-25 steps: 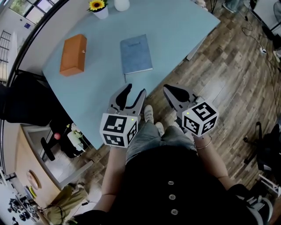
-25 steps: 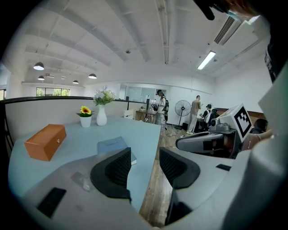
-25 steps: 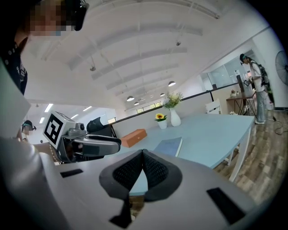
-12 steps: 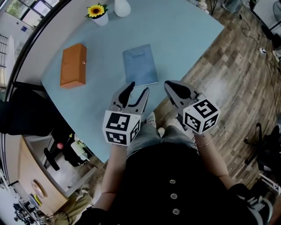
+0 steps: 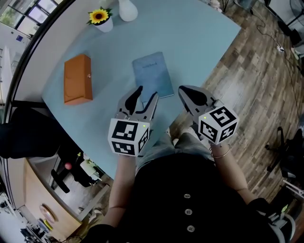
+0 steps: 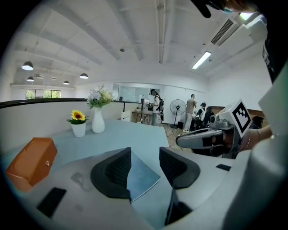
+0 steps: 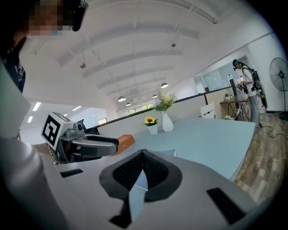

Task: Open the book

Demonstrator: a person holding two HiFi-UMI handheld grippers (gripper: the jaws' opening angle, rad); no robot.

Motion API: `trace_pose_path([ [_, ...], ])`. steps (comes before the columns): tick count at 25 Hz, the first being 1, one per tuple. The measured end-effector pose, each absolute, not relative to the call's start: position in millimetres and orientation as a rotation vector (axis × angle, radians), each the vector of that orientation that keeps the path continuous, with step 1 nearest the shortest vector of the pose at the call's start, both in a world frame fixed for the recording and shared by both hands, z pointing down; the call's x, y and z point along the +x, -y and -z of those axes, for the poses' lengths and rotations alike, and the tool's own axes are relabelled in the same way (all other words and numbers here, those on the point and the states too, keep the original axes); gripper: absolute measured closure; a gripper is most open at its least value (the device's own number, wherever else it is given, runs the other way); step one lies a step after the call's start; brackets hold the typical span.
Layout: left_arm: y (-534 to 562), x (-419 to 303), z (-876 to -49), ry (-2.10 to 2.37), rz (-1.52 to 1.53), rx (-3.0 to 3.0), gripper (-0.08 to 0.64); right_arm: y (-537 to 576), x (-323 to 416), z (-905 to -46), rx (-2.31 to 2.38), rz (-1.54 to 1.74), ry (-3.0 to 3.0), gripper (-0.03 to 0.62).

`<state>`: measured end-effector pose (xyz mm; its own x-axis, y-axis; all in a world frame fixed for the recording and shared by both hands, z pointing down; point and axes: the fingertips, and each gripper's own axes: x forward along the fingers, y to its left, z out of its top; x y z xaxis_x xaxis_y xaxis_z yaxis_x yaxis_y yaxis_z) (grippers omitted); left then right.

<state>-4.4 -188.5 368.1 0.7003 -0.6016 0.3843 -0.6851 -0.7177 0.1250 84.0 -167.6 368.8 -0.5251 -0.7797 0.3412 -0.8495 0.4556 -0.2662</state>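
Quick status from my end. The slim blue-grey book [image 5: 153,75] is lying closed and flat on the pale blue bench [image 5: 204,33], close to the edge nearest me. My left tongs [image 5: 146,93] are released, the two ribbed black pads spread apart with nothing between them, and through that gap I can see the near corner of the book. From the head view the tips sit right at that corner, but honestly I can't tell if they're over the cover or just short of it. My right tongs [image 5: 182,90] are clenched on nothing, pads pressed together, held beside the left ones around the bench edge. Further back on the bench there's an orange rectangular box [image 5: 77,84] off to the left, plus a sunflower in a small white pot [image 5: 100,19] next to a white vase [image 5: 127,9] at the far side.
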Motion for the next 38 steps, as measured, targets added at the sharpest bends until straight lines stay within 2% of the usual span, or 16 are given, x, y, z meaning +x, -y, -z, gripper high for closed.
trace_pose_path([
  [21,192,-4,-385,0.891,-0.475,2.697,0.382,168,62,-387,1.426,-0.632,2.44,0.591],
  [38,179,12,-413,0.887,-0.663,2.642,0.385,178,70,-398,1.288,-0.685,2.496,0.591],
])
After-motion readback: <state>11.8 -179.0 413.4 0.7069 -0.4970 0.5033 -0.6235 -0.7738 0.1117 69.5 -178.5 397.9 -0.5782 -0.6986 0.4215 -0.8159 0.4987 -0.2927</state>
